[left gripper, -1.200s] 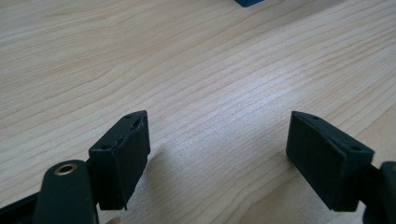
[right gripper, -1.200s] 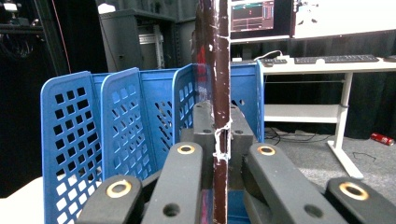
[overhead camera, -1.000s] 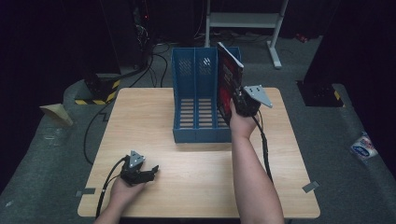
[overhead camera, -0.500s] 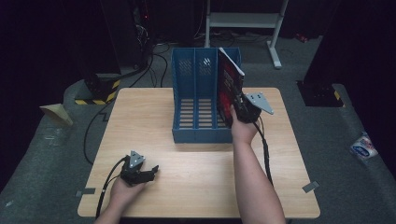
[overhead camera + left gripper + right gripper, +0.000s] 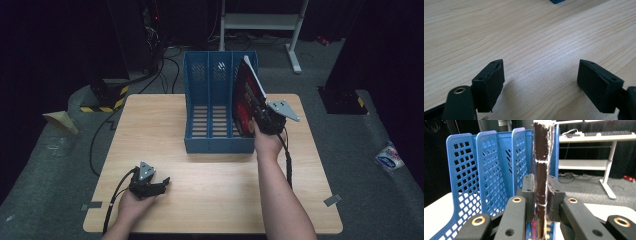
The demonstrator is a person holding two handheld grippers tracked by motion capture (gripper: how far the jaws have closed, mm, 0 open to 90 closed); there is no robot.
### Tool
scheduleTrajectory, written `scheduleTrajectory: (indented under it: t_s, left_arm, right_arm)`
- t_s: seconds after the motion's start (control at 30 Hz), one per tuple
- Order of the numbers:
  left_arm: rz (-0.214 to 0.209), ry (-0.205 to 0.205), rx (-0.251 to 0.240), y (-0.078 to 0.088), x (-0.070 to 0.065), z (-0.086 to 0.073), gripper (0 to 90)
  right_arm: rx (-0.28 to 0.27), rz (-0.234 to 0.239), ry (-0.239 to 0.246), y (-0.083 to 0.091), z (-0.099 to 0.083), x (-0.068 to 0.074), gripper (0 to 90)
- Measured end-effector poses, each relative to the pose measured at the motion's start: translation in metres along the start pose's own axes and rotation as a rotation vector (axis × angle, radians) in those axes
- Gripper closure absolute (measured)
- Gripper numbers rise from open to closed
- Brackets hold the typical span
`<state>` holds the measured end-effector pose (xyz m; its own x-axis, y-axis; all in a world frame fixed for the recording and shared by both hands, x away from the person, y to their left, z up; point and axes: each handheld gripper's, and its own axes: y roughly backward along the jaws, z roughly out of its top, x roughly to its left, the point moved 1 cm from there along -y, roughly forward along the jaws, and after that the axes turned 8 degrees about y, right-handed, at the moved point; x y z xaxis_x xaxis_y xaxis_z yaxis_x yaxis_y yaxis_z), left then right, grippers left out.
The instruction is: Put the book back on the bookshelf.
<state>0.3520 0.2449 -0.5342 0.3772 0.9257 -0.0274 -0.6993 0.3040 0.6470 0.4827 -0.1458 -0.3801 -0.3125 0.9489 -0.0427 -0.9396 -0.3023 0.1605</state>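
Observation:
A blue three-slot file rack (image 5: 215,107) stands at the back middle of the wooden table (image 5: 160,120). My right gripper (image 5: 261,116) is shut on a thin dark red book (image 5: 245,97), held upright and tilted over the rack's rightmost slot. In the right gripper view the book's worn spine (image 5: 541,157) rises between the jaws, with the rack's dividers (image 5: 486,170) just left of it. My left gripper (image 5: 156,186) rests open on the table's front left. Its two pads (image 5: 490,83) stand wide apart over bare wood in the left gripper view.
Cables (image 5: 165,60) and dark equipment lie on the floor behind the table. A white desk frame (image 5: 260,22) stands at the back. A yellow-black striped block (image 5: 100,97) sits off the table's left rear corner, and a small packet (image 5: 387,157) lies on the floor at right.
My right gripper has carried the book leftward and lower, closer into the rack's right slot. The left gripper has stayed still.

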Motion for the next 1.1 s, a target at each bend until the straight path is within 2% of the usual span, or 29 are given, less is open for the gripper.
scheduleTrajectory:
  t_s: [0.27, 0.53, 0.63, 0.8, 0.9, 1.1]
  left_arm:
    - [-0.003, 0.014, 0.007, -0.001, 0.0, 0.0, 22.4]
    - [-0.001, 0.0, 0.011, 0.0, 0.0, 0.0, 22.4]
    - [-0.003, 0.007, 0.01, 0.0, -0.001, 0.0, 22.4]
    - [-0.003, 0.007, 0.009, 0.0, -0.001, 0.0, 22.5]
    - [-0.003, 0.004, 0.009, -0.001, -0.001, 0.0, 22.6]
    - [-0.004, 0.003, 0.009, -0.001, -0.001, 0.0, 22.6]
  right_arm:
    - [0.032, 0.002, 0.003, 0.006, 0.003, -0.004, 73.4]
    - [0.067, 0.001, -0.027, 0.008, 0.01, -0.008, 68.0]
    - [0.074, 0.006, -0.032, 0.009, 0.013, -0.008, 62.9]
    - [0.087, 0.008, -0.04, 0.013, 0.015, -0.01, 59.5]
    - [0.11, -0.008, -0.048, 0.014, 0.017, -0.012, 58.6]
    - [0.098, -0.016, -0.053, 0.012, 0.019, -0.018, 55.3]
